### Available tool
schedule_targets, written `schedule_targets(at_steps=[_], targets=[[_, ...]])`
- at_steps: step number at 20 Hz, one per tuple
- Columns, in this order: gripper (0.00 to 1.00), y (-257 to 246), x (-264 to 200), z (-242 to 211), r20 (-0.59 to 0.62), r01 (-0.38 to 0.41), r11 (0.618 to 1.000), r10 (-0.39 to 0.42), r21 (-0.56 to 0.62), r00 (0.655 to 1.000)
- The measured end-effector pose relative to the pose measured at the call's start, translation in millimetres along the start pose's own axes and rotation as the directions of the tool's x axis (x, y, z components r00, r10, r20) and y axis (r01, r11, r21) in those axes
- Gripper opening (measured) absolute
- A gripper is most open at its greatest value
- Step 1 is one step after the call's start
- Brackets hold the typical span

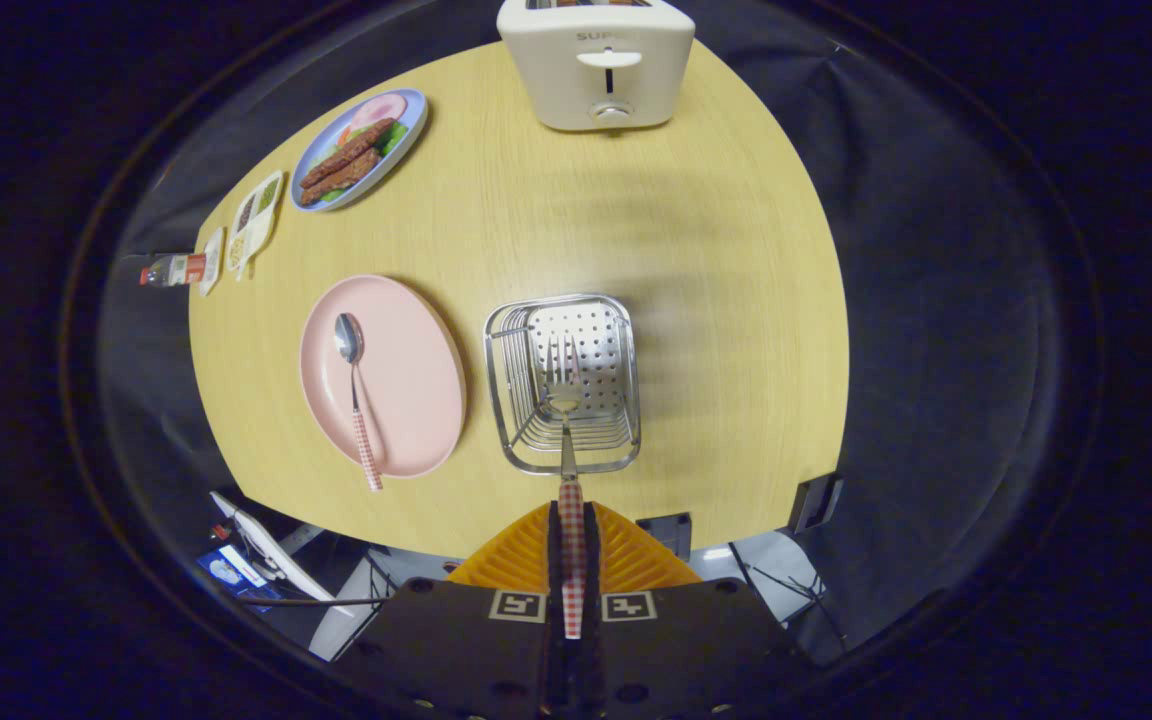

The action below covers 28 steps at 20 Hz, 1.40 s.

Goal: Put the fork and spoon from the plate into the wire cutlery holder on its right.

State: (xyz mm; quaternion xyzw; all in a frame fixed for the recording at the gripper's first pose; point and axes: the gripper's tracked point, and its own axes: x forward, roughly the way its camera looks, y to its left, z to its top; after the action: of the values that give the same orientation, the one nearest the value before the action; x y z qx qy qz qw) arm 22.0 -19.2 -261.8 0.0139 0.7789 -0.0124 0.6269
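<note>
My gripper (572,545) is shut on the fork (566,440) by its red-checked handle. The fork's tines point ahead and hang over the open top of the wire cutlery holder (516,330), which stands just beyond my fingers. To the holder's left lies the pink plate (416,370). The spoon (356,395) rests on that plate, bowl away from me, its checked handle reaching over the plate's near rim.
A white toaster (596,62) stands at the far edge of the wooden table (716,300). Far left sit a blue plate of food (361,148), small condiment dishes (254,218) and a little bottle (174,270). The table's near edge is just ahead of my fingers.
</note>
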Motion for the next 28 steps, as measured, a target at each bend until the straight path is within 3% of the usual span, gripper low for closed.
schedule_targets(at_steps=[6,8,14,16,17,21,25,28], targets=[[0.10,7.0,5.4,19.1,0.023,-0.008,1.000,0.008,-0.001,1.000],[0.16,6.8,1.9,21.8,0.049,-0.007,1.000,0.008,-0.005,0.999],[0.57,14.2,-23.9,40.3,0.242,-0.054,0.998,0.062,-0.037,0.968],[0.67,19.9,-39.3,48.3,0.358,-0.052,0.996,0.074,-0.071,0.931],[0.76,24.0,-46.8,51.1,0.416,-0.042,0.995,0.078,-0.094,0.906],[0.89,56.8,-77.2,44.1,0.621,-0.009,0.979,0.136,-0.203,0.772],[0.91,114.0,-82.3,18.2,0.738,-0.024,0.947,0.266,-0.322,0.620],[0.92,144.2,-46.0,-4.5,0.744,-0.019,0.939,0.285,-0.344,0.604]])
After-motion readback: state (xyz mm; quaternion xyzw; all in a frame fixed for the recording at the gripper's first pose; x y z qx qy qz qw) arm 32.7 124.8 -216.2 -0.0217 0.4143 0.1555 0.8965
